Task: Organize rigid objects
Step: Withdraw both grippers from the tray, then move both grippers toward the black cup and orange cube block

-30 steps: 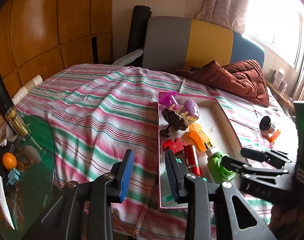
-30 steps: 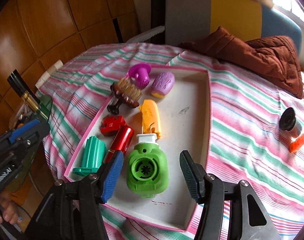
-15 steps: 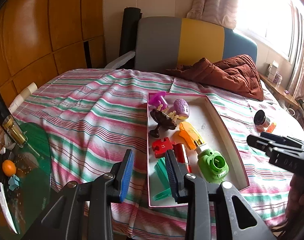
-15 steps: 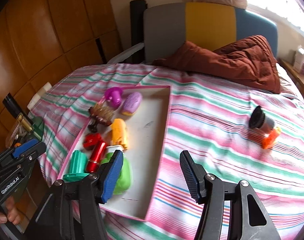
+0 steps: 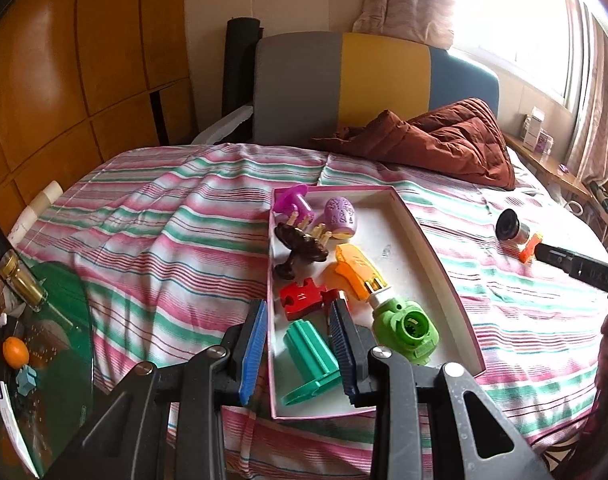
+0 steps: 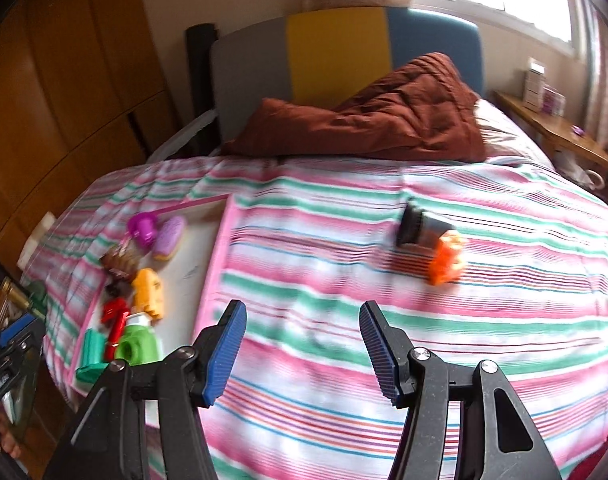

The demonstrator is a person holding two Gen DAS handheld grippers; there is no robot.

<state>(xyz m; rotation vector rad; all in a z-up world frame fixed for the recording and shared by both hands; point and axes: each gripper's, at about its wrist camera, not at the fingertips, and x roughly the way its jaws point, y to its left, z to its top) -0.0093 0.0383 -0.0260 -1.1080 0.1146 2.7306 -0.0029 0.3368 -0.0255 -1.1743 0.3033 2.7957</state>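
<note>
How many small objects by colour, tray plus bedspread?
Purple: 2, mushroom-shaped piece, egg
Brown: 1, brush
Orange: 2, clip in the tray, piece on the bedspread
Red: 2, puzzle piece, cylinder
Green: 2, teal ribbed piece, lime gadget
Black: 1, cylinder on the bedspread
Total: 10

Daylight pours in from the window (image 5: 524, 12) at far right, blown out to pure white glare, and the wood panelling (image 5: 63, 80) on the left sits dimmer. Left wrist view is crisp; right wrist view smears the striped bedspread (image 6: 384, 320) with motion blur. Fisheye bending and dark corners ring both views.
</note>
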